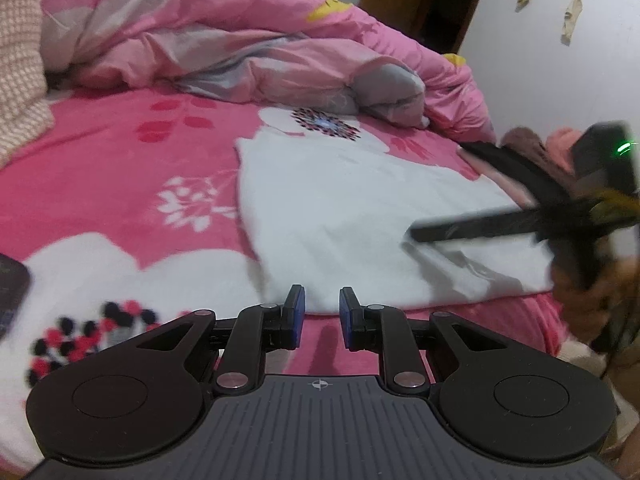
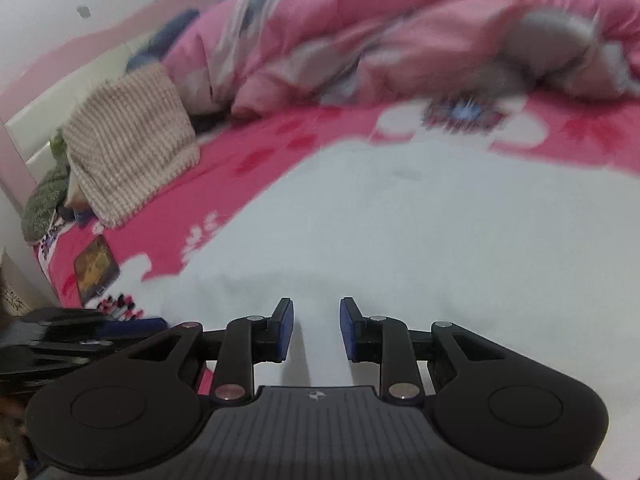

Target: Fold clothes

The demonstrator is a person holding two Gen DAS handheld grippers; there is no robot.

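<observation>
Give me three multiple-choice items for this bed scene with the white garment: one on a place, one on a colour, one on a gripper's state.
1. Where does the white garment lie?
A. flat on the pink bedsheet
B. on the floor
C. over the crumpled quilt

2. What colour are the pads of the left gripper?
A. red
B. blue
C. yellow

3. What is between the right gripper's jaws?
A. a fold of the garment
B. the knitted cloth
C. nothing; they stand apart

Key: 1 A, it is spread on the sheet in front of the quilt. 2 B, both pads show blue. 3 C, the gap between the pads is bare, with the garment below.
</observation>
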